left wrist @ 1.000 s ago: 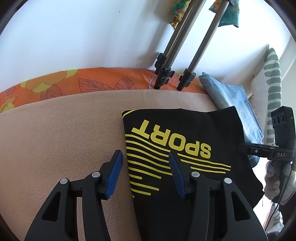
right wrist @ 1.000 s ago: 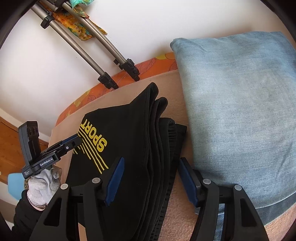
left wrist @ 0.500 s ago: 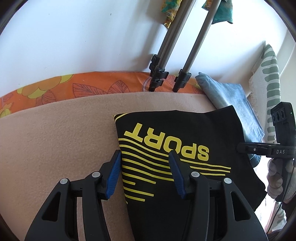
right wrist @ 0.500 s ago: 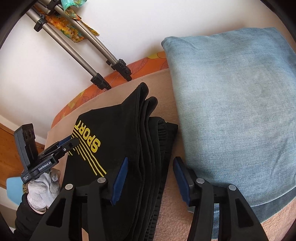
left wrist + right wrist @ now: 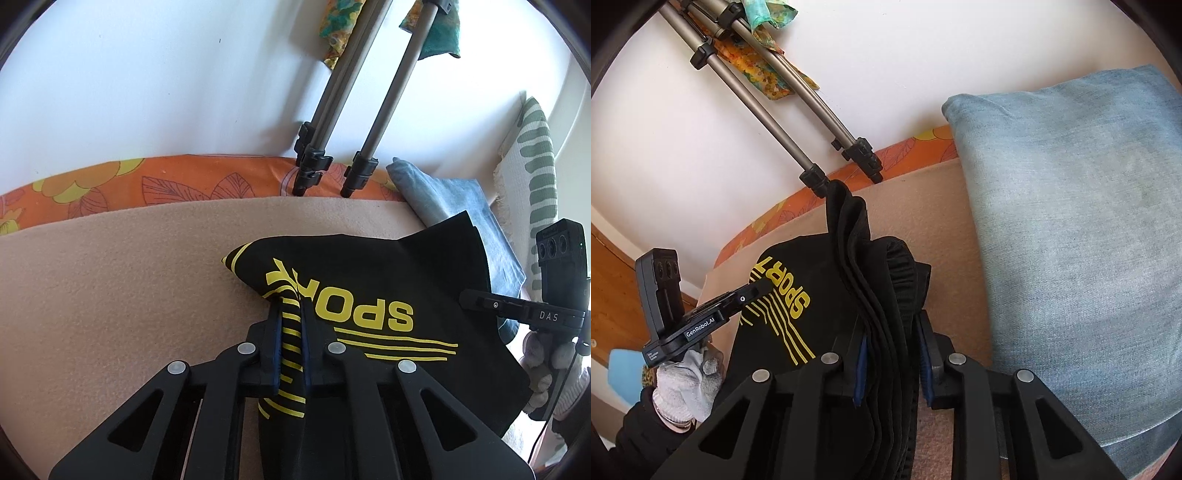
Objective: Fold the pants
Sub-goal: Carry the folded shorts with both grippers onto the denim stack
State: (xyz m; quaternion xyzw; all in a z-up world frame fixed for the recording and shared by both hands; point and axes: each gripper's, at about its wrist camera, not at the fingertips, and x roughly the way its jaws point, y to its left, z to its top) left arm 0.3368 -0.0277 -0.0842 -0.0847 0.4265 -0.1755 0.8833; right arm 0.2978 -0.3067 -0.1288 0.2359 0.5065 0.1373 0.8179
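Both grippers closed since earlier | left gripper (image 5: 290,345), right gripper (image 5: 892,363) pinch pants (image 5: 373,295)

Folded jeans (image 5: 1078,236) run off the frame's right edge.

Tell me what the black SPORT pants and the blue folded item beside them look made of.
Black pants: apparently a smooth, matte synthetic knit, bunching softly between both grippers, with yellow print, likely screen-printed or heat-pressed. Blue folded item: looks like faded denim, from its mottled, washed, woven-looking surface; I can't confirm.
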